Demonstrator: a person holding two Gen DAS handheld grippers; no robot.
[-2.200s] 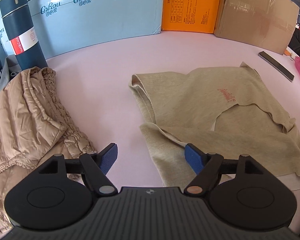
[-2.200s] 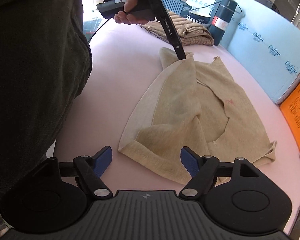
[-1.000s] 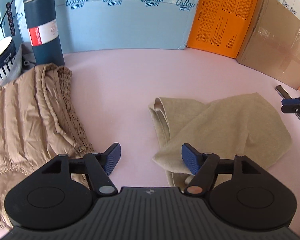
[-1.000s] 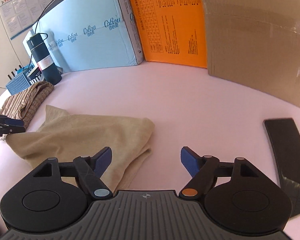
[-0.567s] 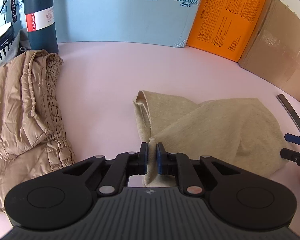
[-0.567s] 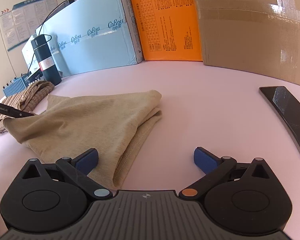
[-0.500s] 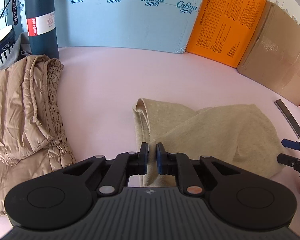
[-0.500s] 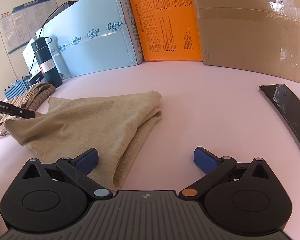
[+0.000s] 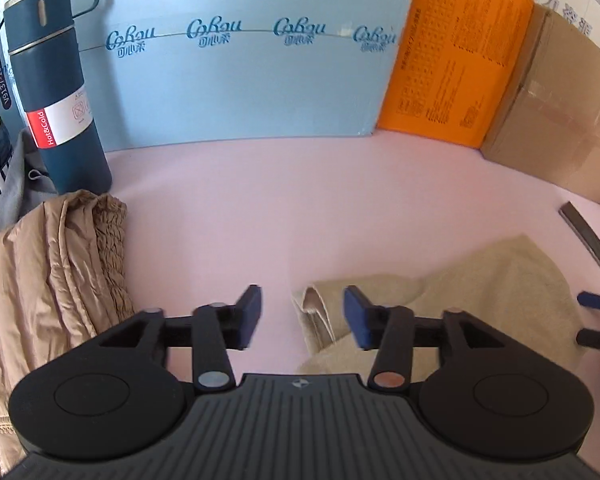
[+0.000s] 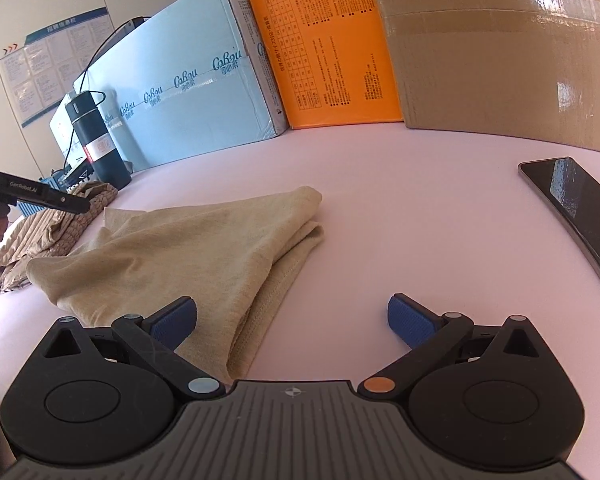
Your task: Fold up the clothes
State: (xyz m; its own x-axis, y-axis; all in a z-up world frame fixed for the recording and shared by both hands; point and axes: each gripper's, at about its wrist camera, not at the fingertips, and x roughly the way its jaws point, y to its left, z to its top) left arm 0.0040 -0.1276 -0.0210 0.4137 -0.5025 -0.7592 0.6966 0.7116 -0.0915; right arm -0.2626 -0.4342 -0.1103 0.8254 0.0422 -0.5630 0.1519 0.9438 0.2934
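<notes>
The left gripper [image 9: 302, 314] stands with its jaws apart, holding nothing. The folded beige knit garment [image 9: 496, 300] lies on the pink tabletop [image 9: 300, 200] in the lower right of the left wrist view; its rolled corner sits just inside the gap, close beside the right-hand blue pad [image 9: 356, 316], and whether they touch cannot be told.

In the right wrist view the right gripper [image 10: 292, 318] is spread wide and empty. The garment fills the lower left of centre, its stitched edge running under the left-hand pad [image 10: 174, 322].

A tan pleated garment [image 9: 48, 276] is heaped at the left edge, below a dark blue flask [image 9: 56, 92]. A black phone [image 10: 580, 216] lies at the right edge.
</notes>
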